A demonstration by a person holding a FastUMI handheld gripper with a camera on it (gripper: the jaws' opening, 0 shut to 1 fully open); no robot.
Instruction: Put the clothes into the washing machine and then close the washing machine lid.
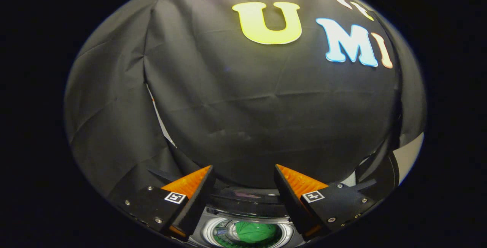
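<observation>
While the gripper (243,181) hangs above the washing machine (247,217), its two fingers stand well apart with nothing held between them, pointing toward the black cloth wall (247,107) beyond. Below and between the fingers, the machine's drum (207,232) lies open, and a green piece of clothing (255,232) sits inside it. The lid (247,198) appears raised behind the opening, just ahead of the fingers.
</observation>
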